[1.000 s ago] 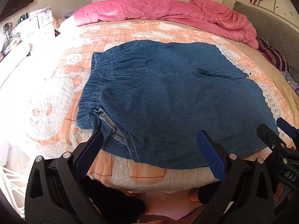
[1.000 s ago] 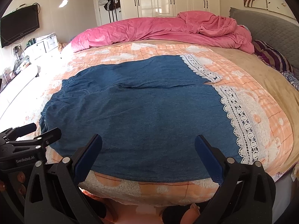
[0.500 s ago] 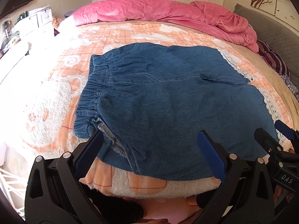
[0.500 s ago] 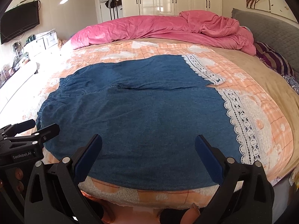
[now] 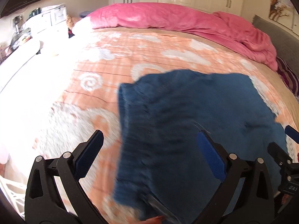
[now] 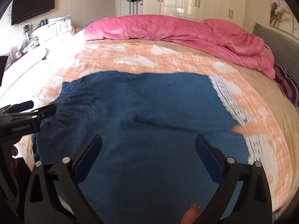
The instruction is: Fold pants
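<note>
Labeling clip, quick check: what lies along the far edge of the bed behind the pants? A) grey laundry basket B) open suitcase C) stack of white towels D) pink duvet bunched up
D: a rumpled pink duvet runs across the far edge of the bed, beyond the blue pants spread on the orange patterned blanket.

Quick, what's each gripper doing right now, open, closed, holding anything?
Left gripper: open, fingers spread wide over the blue pants, gripping nothing.
Right gripper: open, fingers spread wide over the pants, gripping nothing.
</note>
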`<action>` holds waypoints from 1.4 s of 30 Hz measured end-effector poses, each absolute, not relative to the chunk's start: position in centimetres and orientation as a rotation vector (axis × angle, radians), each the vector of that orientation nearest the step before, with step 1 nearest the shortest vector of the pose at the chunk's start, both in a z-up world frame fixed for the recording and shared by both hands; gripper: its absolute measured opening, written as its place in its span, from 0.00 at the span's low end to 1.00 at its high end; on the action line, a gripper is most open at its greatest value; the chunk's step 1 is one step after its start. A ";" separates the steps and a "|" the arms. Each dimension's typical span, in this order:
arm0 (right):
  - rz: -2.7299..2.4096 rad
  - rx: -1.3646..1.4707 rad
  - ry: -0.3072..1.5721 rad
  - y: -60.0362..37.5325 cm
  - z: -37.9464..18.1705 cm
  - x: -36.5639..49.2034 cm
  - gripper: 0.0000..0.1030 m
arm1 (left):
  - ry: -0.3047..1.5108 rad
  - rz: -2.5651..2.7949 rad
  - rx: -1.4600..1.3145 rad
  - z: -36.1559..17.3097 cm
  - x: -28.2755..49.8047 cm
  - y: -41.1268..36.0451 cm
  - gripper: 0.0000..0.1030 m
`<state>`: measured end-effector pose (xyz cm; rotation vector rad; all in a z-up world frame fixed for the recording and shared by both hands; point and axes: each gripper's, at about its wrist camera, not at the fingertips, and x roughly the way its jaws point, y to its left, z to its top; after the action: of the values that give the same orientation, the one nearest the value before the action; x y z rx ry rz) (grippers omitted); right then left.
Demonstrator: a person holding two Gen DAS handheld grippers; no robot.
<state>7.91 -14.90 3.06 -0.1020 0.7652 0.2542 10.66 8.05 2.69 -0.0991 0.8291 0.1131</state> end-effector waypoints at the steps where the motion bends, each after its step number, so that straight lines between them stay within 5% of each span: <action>1: 0.278 -0.109 0.768 -14.4 3.2 8.9 0.96 | 0.831 0.119 -0.112 2.6 11.4 8.9 0.91; 14: 0.484 -0.242 0.862 -9.1 2.1 22.3 0.96 | 0.915 0.095 -0.111 -0.3 20.3 13.6 0.91; 16: 0.506 -0.290 0.857 -8.4 1.9 23.8 0.96 | 0.914 0.060 -0.094 -0.7 20.8 13.2 0.84; 17: 0.516 -0.305 0.862 -8.2 1.8 24.5 0.96 | 0.922 0.032 -0.104 -1.1 21.2 13.1 0.72; 18: 0.519 -0.318 0.869 -8.0 1.6 25.1 0.96 | 0.930 0.010 -0.115 -1.5 21.5 13.0 0.49; 19: 0.516 -0.333 0.871 -7.8 1.5 25.8 0.96 | 0.936 -0.015 -0.122 -1.9 21.7 12.8 0.41; 22: 0.537 -0.387 0.871 -7.1 1.0 27.7 0.96 | 0.883 -0.001 -0.061 -1.9 21.2 12.1 0.26; 28: 0.630 -0.533 0.841 -4.9 0.5 29.6 0.94 | 0.722 0.003 -0.028 1.1 18.4 11.7 0.22; 31: 0.651 -0.673 0.819 -2.9 -0.8 29.9 0.72 | 0.673 -0.007 -0.006 2.1 17.3 10.8 0.22; 35: 0.744 -0.689 0.856 -1.4 -2.3 29.2 0.11 | 0.651 -0.004 0.048 2.2 16.4 9.7 0.22; 42: 0.721 -0.450 0.733 -5.9 1.2 24.8 0.03 | 0.608 0.023 0.078 2.5 14.9 9.7 0.23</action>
<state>24.75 -5.92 1.16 -0.4498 0.7332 0.7212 14.85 9.72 2.50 0.0784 0.6077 0.0228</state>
